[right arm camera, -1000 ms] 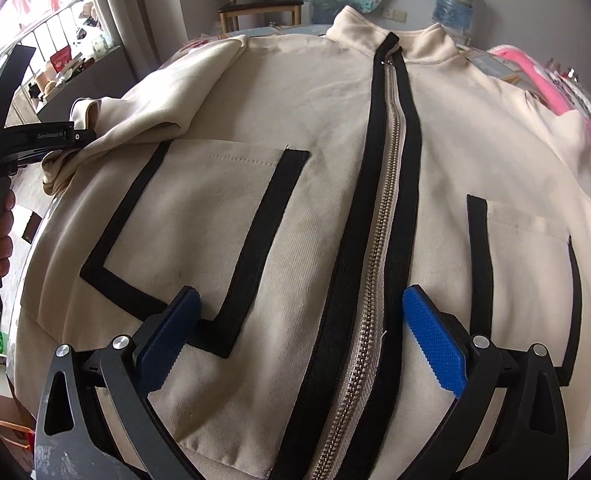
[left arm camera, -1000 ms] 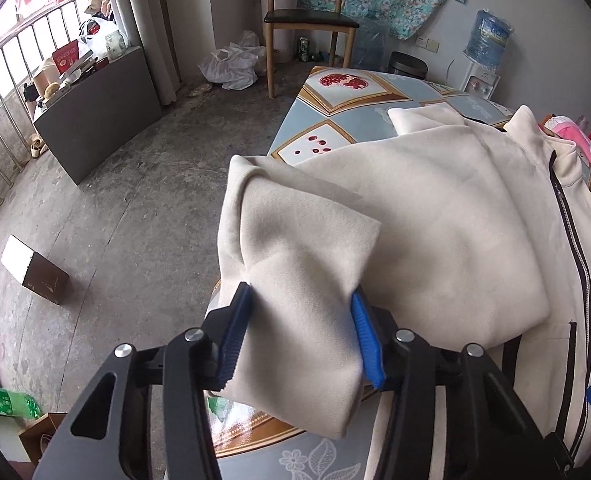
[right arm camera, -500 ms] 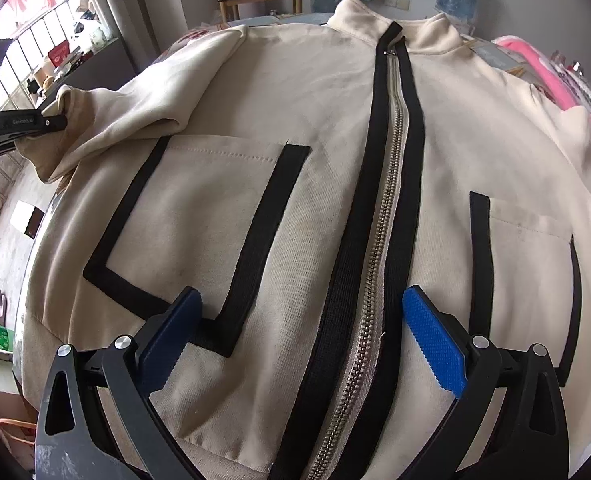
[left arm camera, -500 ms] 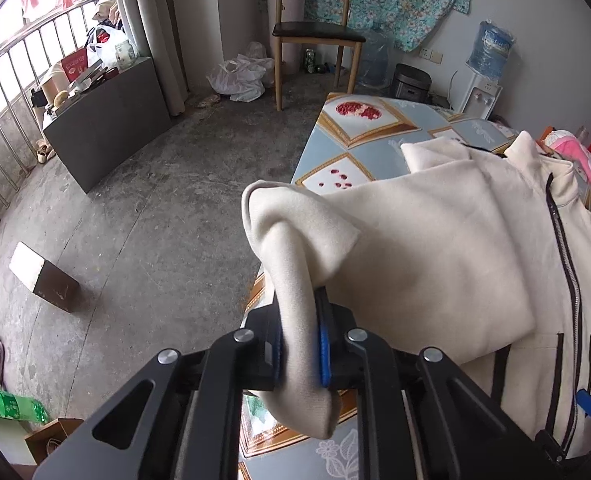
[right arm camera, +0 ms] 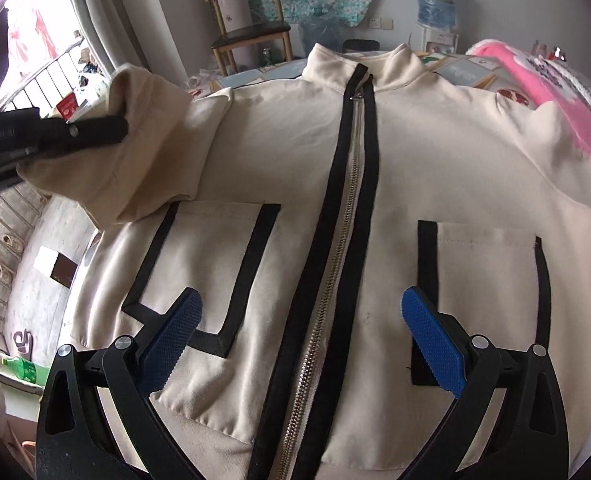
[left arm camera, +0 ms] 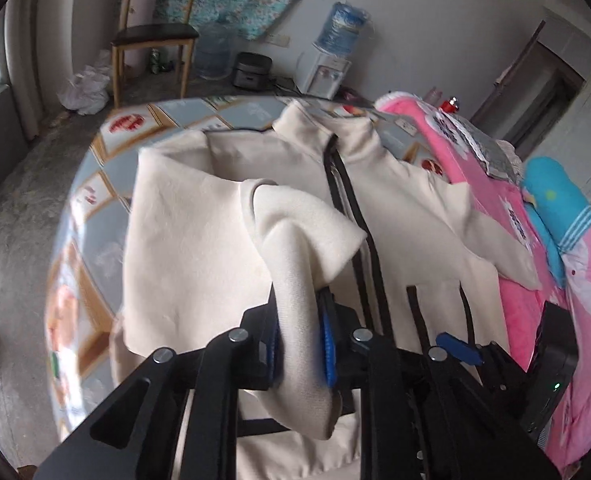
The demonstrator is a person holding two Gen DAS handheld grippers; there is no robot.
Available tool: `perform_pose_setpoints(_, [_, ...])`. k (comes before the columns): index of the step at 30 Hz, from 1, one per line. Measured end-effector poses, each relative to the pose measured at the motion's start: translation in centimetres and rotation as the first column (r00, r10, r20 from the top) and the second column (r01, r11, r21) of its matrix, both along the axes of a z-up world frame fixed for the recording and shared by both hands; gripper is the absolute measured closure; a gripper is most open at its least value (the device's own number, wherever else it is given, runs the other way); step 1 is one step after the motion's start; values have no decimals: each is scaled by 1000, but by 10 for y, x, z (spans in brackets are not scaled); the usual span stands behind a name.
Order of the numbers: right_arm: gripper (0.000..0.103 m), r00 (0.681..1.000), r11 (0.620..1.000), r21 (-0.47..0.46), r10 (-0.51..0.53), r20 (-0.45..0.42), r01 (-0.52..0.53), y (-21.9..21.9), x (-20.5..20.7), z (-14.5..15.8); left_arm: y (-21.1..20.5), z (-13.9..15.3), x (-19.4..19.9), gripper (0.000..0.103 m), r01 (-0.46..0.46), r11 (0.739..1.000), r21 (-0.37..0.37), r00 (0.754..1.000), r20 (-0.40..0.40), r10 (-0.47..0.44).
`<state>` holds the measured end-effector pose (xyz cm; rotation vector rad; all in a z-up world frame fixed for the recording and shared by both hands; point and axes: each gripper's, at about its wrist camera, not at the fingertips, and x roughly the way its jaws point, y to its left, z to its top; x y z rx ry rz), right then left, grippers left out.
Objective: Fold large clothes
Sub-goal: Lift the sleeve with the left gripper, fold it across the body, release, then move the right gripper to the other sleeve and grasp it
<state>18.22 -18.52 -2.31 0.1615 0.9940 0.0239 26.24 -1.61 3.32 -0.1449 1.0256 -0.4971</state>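
A cream zip-up jacket (right arm camera: 447,176) with black trim lies front up on a patterned table (left arm camera: 107,148). My left gripper (left arm camera: 299,344) is shut on the cuff end of its left sleeve (left arm camera: 295,248) and holds it lifted over the jacket's left front. In the right wrist view the left gripper (right arm camera: 55,136) holds the raised sleeve (right arm camera: 143,152) at the upper left. My right gripper (right arm camera: 299,336) is open and empty, low over the jacket's hem, its blue pads astride the zipper (right arm camera: 335,264).
Pink bedding (left arm camera: 535,240) lies along the jacket's right side. A wooden chair (left arm camera: 151,36) and a water dispenser (left arm camera: 331,56) stand beyond the table. A cardboard box (right arm camera: 55,268) and a green bottle (right arm camera: 23,368) lie on the concrete floor at left.
My left gripper closed on the sleeve end, then lifted it and swung it right, over the jacket body. My right gripper stayed open near the hem.
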Motion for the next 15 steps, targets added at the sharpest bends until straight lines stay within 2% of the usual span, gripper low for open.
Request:
perform_pose_setpoints(4, [6,1000,999,37,3,-19,-3,-13,-1,-2,-20,-41,-11,67,28,999,17,997,-75,-27])
perform_pose_setpoints(6, [6,1000,998,67,20,-19,-19,-15,-1,-1,-18,-47,-21,60,36,999,-10,995,-88,-37])
perform_pose_setpoints(8, [6,999,994,103,35,-11,-34,-16,-1,2,-10,-40,-36,45,36,999,-36,998,-43,-37])
perform_pose_setpoints(10, [6,999,986,159,52,-1,-51,-16,4,5,2,-28,-48,36,39,998,-58,999,21,-38])
perform_pose_setpoints(12, [6,998,973,220,69,11,-69,-15,9,9,16,-19,-56,33,29,998,-59,998,64,-25])
perform_pose_setpoints(15, [6,997,951,298,82,10,-81,-14,22,10,33,-23,-55,33,-40,998,48,997,64,37])
